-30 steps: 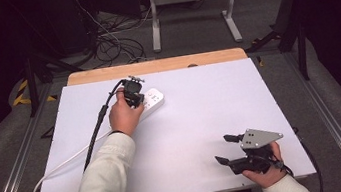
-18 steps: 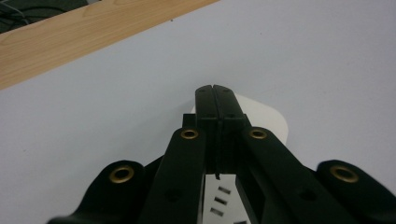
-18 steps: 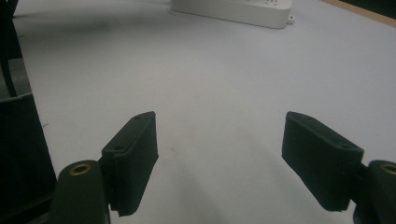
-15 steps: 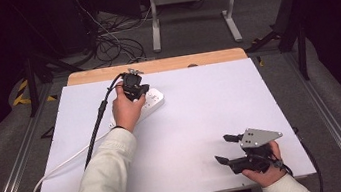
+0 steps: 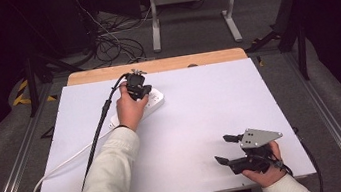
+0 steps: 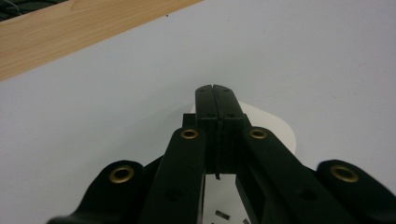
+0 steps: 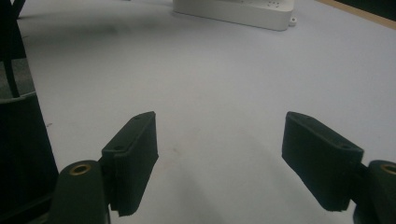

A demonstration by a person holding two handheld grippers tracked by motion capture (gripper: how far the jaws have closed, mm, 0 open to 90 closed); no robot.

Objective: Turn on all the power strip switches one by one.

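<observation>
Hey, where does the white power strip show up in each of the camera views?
High view: the white plastic power strip lies on the far left part of the white table top, under the left hand-held gripper.
Left gripper view: low centre, behind the shut jaws.
Right gripper view: top edge, centre-right.
Shared landmark: the wooden strip along the table's far edge.

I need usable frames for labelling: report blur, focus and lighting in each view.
High view: evenly lit white table top, dark surroundings, slightly soft. Left gripper view: shut left gripper fairly sharp, nearest black arms blurred, over the power strip. Right gripper view: open right gripper soft, faint shadows beneath.
</observation>
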